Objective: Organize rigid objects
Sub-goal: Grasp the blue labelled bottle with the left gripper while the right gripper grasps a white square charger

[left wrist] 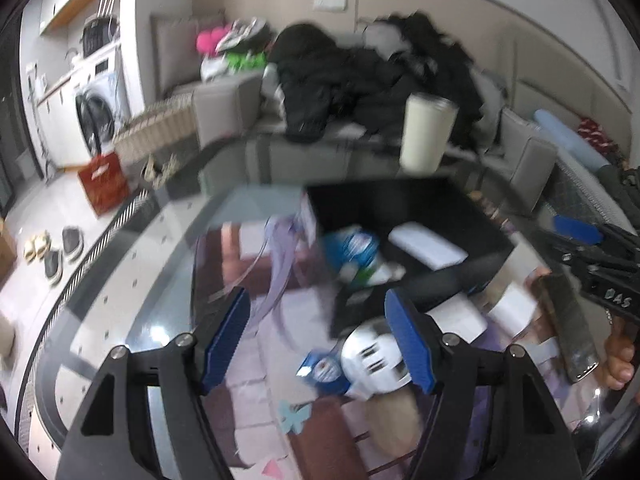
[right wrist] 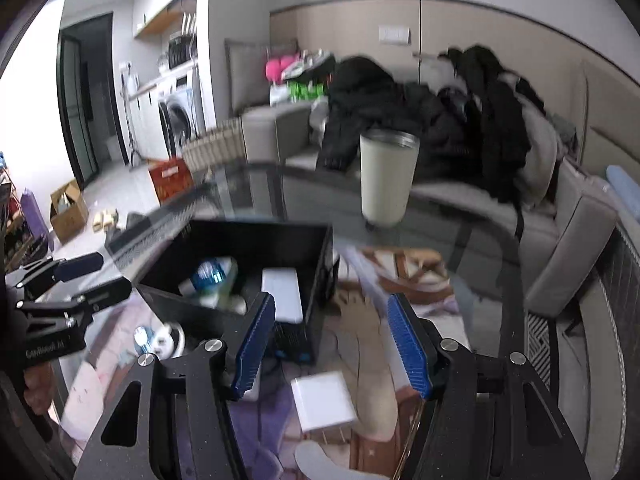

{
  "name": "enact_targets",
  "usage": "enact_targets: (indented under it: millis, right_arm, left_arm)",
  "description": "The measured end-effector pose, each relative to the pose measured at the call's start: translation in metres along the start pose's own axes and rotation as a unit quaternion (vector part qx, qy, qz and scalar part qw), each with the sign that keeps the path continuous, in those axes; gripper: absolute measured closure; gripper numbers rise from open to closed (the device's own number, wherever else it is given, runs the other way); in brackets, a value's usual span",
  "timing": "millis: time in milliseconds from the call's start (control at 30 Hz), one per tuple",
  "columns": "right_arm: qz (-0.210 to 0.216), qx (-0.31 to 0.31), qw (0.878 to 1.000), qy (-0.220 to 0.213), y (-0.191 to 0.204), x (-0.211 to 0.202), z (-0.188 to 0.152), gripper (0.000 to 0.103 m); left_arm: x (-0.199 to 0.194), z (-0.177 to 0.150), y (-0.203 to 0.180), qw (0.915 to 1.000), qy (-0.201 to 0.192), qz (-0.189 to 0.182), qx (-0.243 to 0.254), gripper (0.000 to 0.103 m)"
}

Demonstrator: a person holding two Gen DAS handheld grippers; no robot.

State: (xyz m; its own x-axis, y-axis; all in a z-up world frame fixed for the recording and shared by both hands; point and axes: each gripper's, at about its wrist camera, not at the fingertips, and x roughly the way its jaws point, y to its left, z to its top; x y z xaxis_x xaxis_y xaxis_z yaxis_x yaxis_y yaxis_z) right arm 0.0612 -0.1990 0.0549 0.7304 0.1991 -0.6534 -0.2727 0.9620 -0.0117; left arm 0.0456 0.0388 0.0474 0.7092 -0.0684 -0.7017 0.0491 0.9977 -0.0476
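Note:
A black storage box (left wrist: 452, 276) (right wrist: 320, 264) sits on the glass table and holds a blue-labelled bottle (left wrist: 354, 248) (right wrist: 210, 276) and a white flat box (left wrist: 428, 246) (right wrist: 282, 292). My left gripper (left wrist: 316, 328) is open above the table; a white plug adapter (left wrist: 374, 356) (right wrist: 168, 338) with a blue tag lies just inside its right finger. My right gripper (right wrist: 328, 340) is open and empty over a white charger block (right wrist: 322, 402). A cream tumbler (left wrist: 426, 132) (right wrist: 386, 178) stands at the table's far edge.
A grey sofa (right wrist: 568, 232) piled with dark coats runs behind and right of the table. A dark phone-like slab (left wrist: 564, 324) lies at the right in the left wrist view. A red box (left wrist: 104, 184), slippers and a washing machine (left wrist: 96, 112) are on the floor side, left.

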Motion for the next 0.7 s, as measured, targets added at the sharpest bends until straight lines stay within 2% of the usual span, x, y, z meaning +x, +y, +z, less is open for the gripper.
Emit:
enact_targets:
  millis: [133, 233, 400, 600, 700]
  right_arm:
    - [-0.001, 0.002, 0.999, 0.036, -0.005, 0.018, -0.011, 0.043]
    - [-0.004, -0.005, 0.998, 0.057, -0.006, 0.031, -0.017, 0.043]
    - [0.001, -0.003, 0.996, 0.089, -0.006, 0.05, -0.027, 0.043]
    - [0.006, -0.007, 0.995, 0.1, -0.006, 0.056, -0.032, 0.043]
    - [0.006, -0.006, 0.995, 0.102, -0.007, 0.056, -0.033, 0.043]
  left_arm:
    - [0.023, -0.015, 0.011, 0.9982, 0.055, 0.007, -0.022, 0.041]
    - [0.034, -0.023, 0.012, 0.9962, 0.082, 0.006, -0.029, 0.041]
    - [0.041, -0.023, -0.002, 0.9964, 0.084, 0.006, -0.004, 0.042]
    - [0.041, -0.019, -0.001, 0.9966, 0.082, 0.007, 0.0, 0.042]
    - [0.042, -0.021, 0.005, 0.9961, 0.085, 0.021, 0.0, 0.042]
